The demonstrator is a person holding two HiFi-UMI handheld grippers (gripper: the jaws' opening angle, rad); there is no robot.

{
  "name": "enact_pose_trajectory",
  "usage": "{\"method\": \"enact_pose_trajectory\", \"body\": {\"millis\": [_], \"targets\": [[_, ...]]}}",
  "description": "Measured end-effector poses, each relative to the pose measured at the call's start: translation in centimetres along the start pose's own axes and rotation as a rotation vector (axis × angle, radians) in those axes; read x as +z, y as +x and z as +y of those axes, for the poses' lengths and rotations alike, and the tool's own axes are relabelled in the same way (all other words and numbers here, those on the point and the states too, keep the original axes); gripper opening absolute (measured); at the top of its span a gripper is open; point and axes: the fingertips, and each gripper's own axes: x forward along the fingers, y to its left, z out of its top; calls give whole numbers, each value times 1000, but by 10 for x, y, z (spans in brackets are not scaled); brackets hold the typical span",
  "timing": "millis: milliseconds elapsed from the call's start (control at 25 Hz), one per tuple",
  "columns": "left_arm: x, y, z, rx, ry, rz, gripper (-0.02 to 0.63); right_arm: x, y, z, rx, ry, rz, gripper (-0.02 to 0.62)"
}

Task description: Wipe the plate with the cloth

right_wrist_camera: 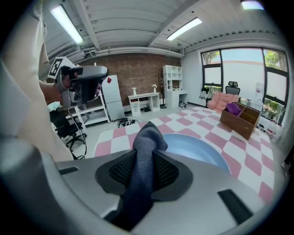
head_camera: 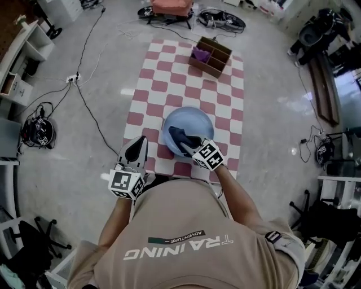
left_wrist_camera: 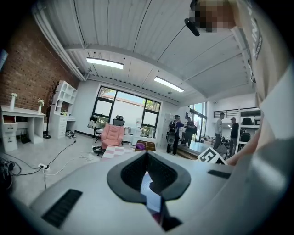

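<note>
Over plate (head_camera: 192, 117), cloth (right_wrist_camera: 149, 135) clamped between right gripper (right_wrist_camera: 146, 156) jaws, left gripper (left_wrist_camera: 147, 157) jaws together.

soft dark cloth (head_camera: 179, 138), glossy blue plate (head_camera: 192, 117)

The floor (head_camera: 101, 62) is grey and shiny. A pink and white checked mat (head_camera: 169, 79) lies flat on it. A round blue plate (head_camera: 189, 117) sits on the mat, near the edge closest to the person. A brown cardboard box (head_camera: 213, 56) with small parts inside stands on the far right corner of the mat, well apart from the plate. Thin black cables (head_camera: 88, 107) run over the bare floor to the left of the mat. They meet a white power strip (head_camera: 73, 78). A dark tangle of cables (head_camera: 223, 20) lies just past the far end of the mat. A pink chair (head_camera: 171, 7) stands there too, beside the tangle.
</note>
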Motion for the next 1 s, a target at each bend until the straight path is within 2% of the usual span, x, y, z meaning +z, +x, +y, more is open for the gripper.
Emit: {"method": "enact_pose_trajectory", "body": {"millis": [280,480,800,1000], "targets": [[-4,-17,13,83,-27,-13,12,-15,38,3,80,-51,109,114],[-8,-20,19,114,-45,-4,12,-29,60,3,103,-122,204,114],[-7,-12,29,129,-59,-10,12,-24,79,-4,129,-168,273,117],[-7,1,23,93,-60,-13,12,-11,94,-19,120,-202,292,117]]}}
